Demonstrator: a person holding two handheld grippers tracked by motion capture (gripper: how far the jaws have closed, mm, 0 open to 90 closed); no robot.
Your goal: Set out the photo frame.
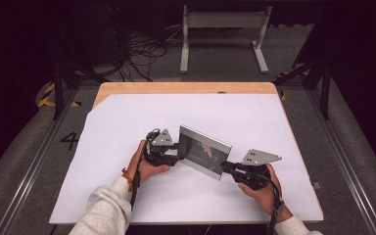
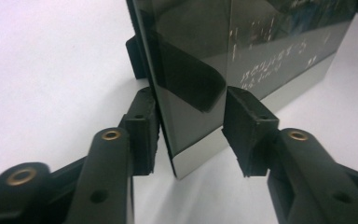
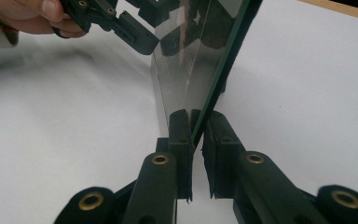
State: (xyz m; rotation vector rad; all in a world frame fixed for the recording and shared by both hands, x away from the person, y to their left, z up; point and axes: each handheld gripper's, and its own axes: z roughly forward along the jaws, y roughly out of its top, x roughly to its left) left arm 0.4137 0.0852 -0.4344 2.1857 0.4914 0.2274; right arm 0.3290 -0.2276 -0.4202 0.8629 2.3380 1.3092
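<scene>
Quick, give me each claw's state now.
Left claw: open around the glossy panel edge, one pad clear of it.
Right claw: closed on the panel's other edge.

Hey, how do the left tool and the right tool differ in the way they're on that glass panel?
The right tool is clamped on the glass panel at its lower right corner, pads tight on both faces. The left tool straddles the panel's left edge with a plain gap at one pad, so it isn't gripping yet. Both sit low by the white sheet, each in one hand.

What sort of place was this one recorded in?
Probably a lab or recording rig: a wooden table under white sheeting, floor cables, hazard tape and metal rails around it.
</scene>
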